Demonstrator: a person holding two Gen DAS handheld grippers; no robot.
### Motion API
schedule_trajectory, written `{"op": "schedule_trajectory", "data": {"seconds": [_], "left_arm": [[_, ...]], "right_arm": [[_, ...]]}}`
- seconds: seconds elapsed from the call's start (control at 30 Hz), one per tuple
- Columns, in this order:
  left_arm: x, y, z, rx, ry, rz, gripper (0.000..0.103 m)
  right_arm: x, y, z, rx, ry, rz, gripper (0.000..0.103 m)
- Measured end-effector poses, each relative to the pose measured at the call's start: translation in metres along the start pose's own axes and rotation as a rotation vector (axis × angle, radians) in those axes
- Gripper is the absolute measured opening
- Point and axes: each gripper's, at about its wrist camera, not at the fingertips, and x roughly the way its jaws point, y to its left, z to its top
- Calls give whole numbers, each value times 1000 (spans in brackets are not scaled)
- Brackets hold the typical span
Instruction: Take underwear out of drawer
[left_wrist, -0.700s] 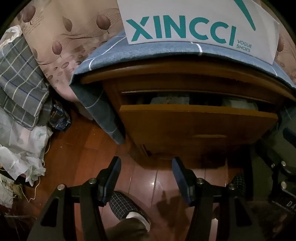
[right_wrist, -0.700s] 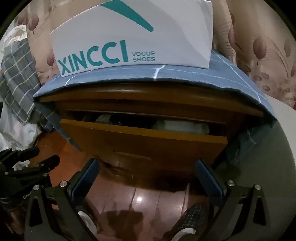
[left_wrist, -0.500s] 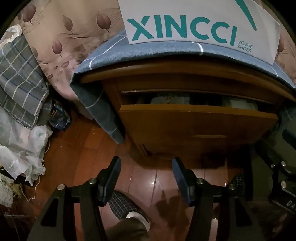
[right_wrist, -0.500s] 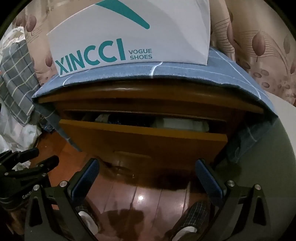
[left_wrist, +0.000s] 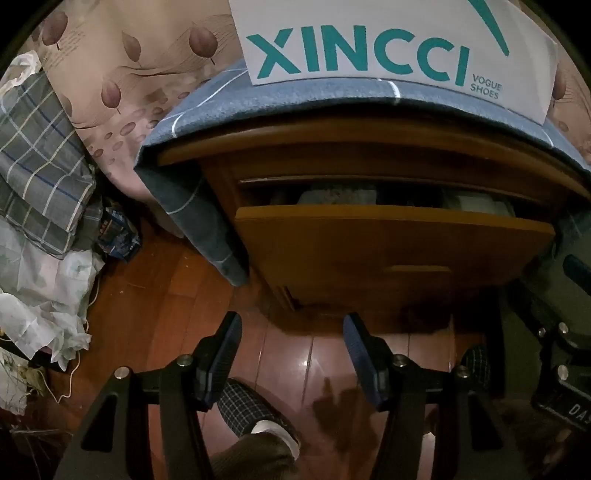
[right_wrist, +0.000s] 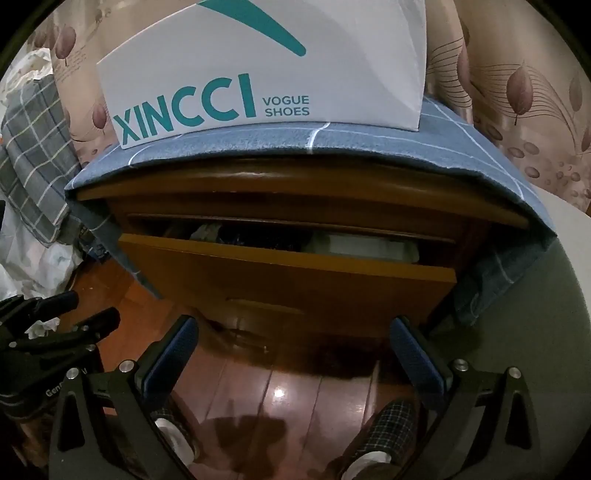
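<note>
Right wrist view gives the best read here: the drawer (right_wrist: 288, 269) is pulled out only part way from the wooden nightstand (right_wrist: 295, 181), and everything that matters sits in the narrow slot between the drawer's front panel and the nightstand's top. In that slot I can make out folded fabric, a pale bundle toward the drawer's right end (right_wrist: 369, 247) and something darker near its middle, though which piece is the underwear I honestly can't tell from here. The right gripper (right_wrist: 293, 350) hangs below and in front of the drawer front, over the wooden floor, fingers spread as wide as they go with nothing between them. The left gripper (left_wrist: 291, 347) is also low in front of the drawer, more toward its left half, fingers about half spread and empty too. So relative to the drawer, the clothes lie up and beyond both sets of fingers, behind the front panel, with the slot's long axis running side to side. My guess is the right one is better placed for the pale bundle, but the gap looks tight, so the drawer probably needs pulling out further first.
</note>
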Motion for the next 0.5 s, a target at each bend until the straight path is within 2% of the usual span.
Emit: {"op": "schedule_trajectory", "data": {"seconds": [0.5], "left_arm": [[2, 1, 0, 4, 8, -9, 59]], "right_arm": [[2, 0, 1, 6, 18, 4, 102]]}}
